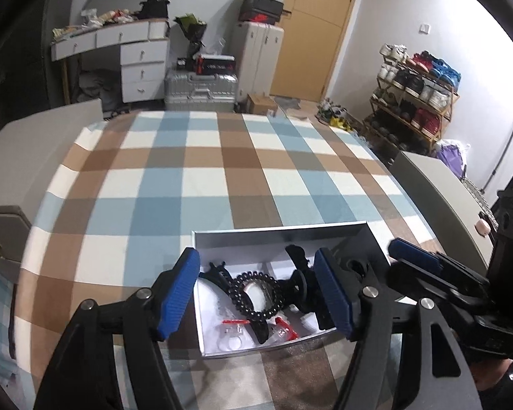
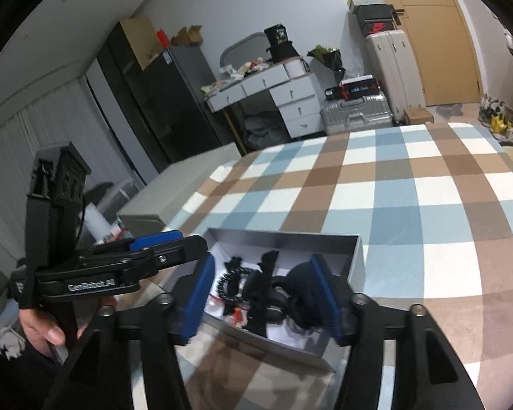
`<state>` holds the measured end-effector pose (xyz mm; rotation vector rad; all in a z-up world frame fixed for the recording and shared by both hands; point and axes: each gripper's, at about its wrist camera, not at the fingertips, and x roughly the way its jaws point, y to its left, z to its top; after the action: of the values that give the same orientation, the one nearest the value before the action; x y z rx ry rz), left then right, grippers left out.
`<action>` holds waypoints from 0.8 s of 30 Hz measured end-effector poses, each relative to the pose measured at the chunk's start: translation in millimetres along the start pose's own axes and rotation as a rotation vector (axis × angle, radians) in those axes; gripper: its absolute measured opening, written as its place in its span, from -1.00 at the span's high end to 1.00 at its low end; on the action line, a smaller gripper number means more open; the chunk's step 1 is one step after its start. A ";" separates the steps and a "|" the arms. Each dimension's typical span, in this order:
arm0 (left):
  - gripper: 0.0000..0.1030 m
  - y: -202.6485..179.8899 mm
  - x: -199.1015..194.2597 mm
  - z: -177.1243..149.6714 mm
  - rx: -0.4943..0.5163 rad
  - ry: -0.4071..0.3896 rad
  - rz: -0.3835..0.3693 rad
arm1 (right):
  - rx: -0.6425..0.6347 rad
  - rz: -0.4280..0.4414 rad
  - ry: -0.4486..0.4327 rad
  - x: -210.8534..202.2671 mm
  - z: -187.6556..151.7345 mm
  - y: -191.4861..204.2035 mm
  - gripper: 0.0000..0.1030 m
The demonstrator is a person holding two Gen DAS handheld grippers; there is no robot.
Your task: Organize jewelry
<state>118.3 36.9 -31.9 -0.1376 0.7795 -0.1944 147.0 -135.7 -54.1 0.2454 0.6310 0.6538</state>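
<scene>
Two hand-held grippers: left (image 1: pixel 258 297) released | right (image 2: pixel 263 302) released | above jewelry box (image 1: pixel 280 235)

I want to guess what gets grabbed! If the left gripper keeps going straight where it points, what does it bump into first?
Probably the black bead bracelet lying in the white box. The open left gripper frames it between its fingers, though depth is hard to judge, so a black hair clip beside it might be touched first.

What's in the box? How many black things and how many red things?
Black beaded bracelet: 1
Black hair claw clips: about 2, tangled
Red small pieces: 2
Total: about 5 in the grey open box.
</scene>
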 end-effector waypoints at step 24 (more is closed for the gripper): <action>-0.97 5.4 -82.8 -6.8 -0.015 -0.478 0.172 | -0.194 -0.174 -0.507 -98.0 12.6 62.8 -1.00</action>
<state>56.6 60.3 18.9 -0.1235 0.3138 0.0104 63.6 -149.4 26.9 0.1630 0.0984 0.4550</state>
